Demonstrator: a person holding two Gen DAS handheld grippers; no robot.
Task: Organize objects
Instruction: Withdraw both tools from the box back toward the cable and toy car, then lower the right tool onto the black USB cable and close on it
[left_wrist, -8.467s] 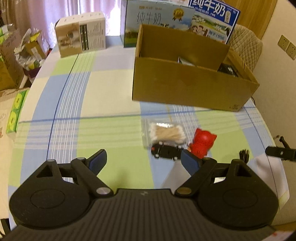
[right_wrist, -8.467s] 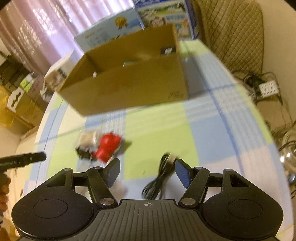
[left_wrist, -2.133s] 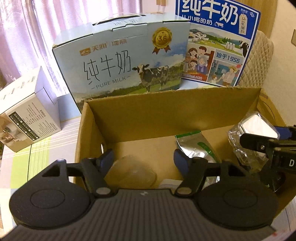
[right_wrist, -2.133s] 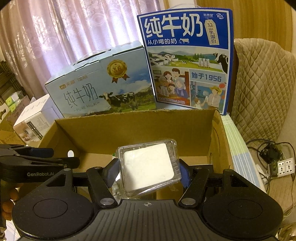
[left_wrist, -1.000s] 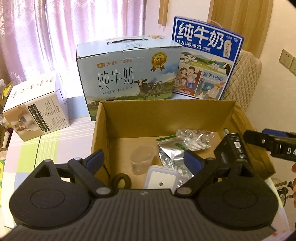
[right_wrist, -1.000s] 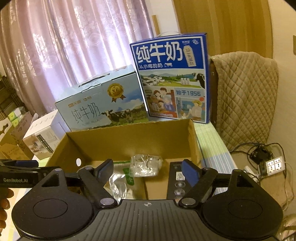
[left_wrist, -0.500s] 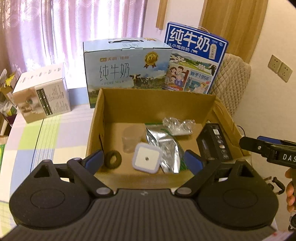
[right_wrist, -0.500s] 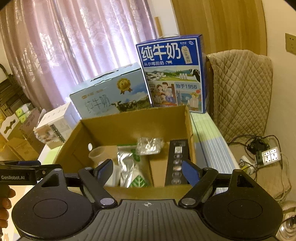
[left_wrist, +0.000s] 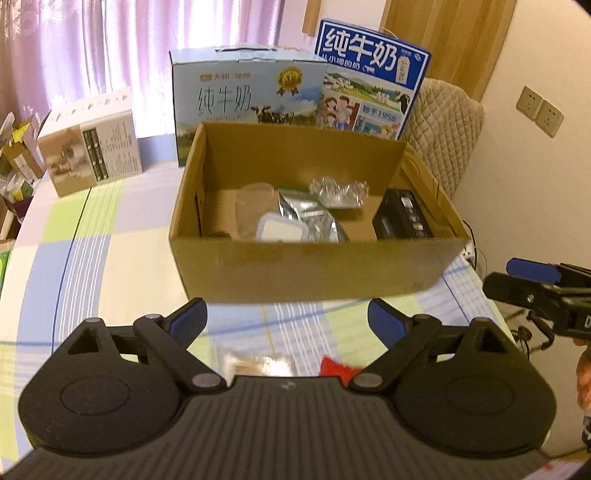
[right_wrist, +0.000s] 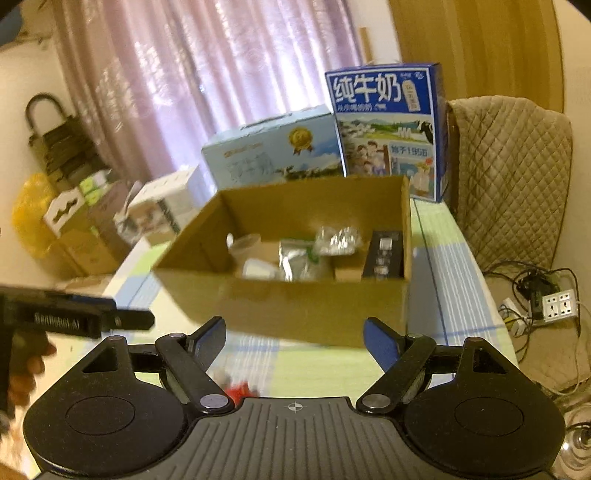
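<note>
An open cardboard box (left_wrist: 310, 266) (right_wrist: 295, 310) stands on the checked tablecloth (left_wrist: 110, 266). Inside it lie a white square case (left_wrist: 282, 232), a silver foil pouch (left_wrist: 310, 218), a clear crinkled packet (left_wrist: 338, 192), a clear cup (left_wrist: 253, 210) and a black remote (left_wrist: 400, 219). My left gripper (left_wrist: 288, 319) hangs open in front of the box, nothing between its fingers. Under it lie a bag of cotton swabs (left_wrist: 258, 363) and a red toy (left_wrist: 334, 367), both partly hidden. My right gripper (right_wrist: 295, 338) is open too, empty, near the box's front wall; the red toy (right_wrist: 240, 389) peeks out below.
Two milk cartons (left_wrist: 247, 96) (left_wrist: 369, 77) stand behind the box, a white box (left_wrist: 92, 144) at the far left. A quilted chair back (right_wrist: 513, 177) and a floor power strip (right_wrist: 557, 302) sit to the right. Boxes and a yellow bag (right_wrist: 29, 214) stand beyond the table's left edge.
Both grippers have drawn back from over the box toward the table's near side. The box's front wall, the tablecloth, the swab bag and the red toy have come into view.
</note>
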